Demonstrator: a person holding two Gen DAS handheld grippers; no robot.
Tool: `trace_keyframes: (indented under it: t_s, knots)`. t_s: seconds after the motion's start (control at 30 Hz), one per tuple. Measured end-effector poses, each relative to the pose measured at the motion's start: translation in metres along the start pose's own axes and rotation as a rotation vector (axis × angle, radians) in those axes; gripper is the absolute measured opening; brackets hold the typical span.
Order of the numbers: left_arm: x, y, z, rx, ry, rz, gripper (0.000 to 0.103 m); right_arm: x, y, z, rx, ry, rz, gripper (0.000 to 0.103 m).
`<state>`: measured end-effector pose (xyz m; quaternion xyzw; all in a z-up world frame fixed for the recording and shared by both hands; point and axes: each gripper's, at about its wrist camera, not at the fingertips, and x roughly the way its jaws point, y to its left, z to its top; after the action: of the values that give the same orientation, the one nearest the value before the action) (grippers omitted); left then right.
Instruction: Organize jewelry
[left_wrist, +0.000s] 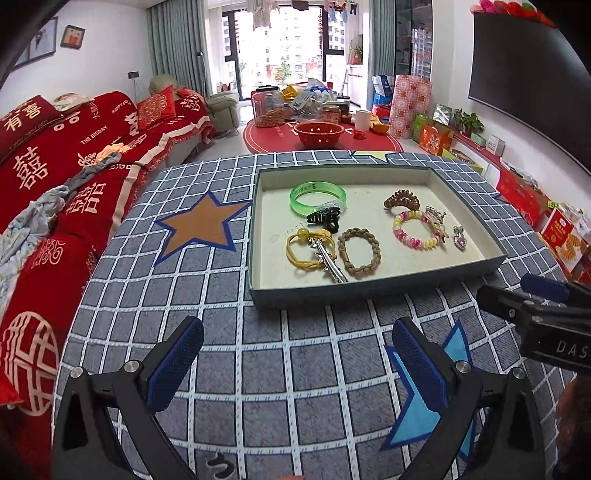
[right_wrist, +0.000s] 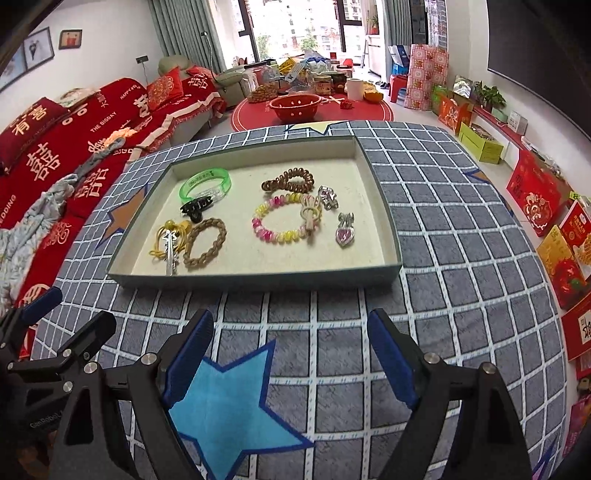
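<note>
Left hand-held gripper (left_wrist: 297, 356) gapes wide, holding nothing; right hand-held gripper (right_wrist: 290, 350) likewise, low in frame, tray (right_wrist: 255, 275) of jewelry just above centre.

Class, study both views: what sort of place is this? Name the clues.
Most likely a home living room: a sofa under red covers, a wall-mounted television, and balcony windows with laundry hanging.

The left hand-held gripper (left_wrist: 297, 356) and right hand-held gripper (right_wrist: 290, 349) both gape wide, side by side.

Red sofa (left_wrist: 74, 147) upper left; red colander (left_wrist: 319, 134) top ctr; dark TV (left_wrist: 524, 85) upper right; gift boxes (right_wrist: 554, 221) right edge.
</note>
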<state>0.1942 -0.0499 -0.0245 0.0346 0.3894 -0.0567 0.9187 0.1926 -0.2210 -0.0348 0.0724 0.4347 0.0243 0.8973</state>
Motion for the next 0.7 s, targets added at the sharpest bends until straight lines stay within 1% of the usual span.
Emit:
trace_keyframes:
  t_s: [0.2,0.37,0.57,0.7]
  knots:
    - [-0.013,0.001,-0.016,0.000,-0.021,0.017,0.103,-0.013,0.001,-0.019,0.022,-0.030,-0.002,0.087]
    - [-0.023,0.003,-0.026,-0.029,-0.046,0.010,0.103,-0.024,0.001,-0.031,0.044,-0.073,-0.011,0.087]
    - [-0.031,0.005,-0.032,-0.056,-0.086,0.015,0.103,-0.040,0.009,-0.039,0.022,-0.156,-0.041,0.087]
    - [-0.031,0.006,-0.030,-0.065,-0.092,0.017,0.103,-0.050,0.014,-0.039,0.002,-0.202,-0.049,0.087]
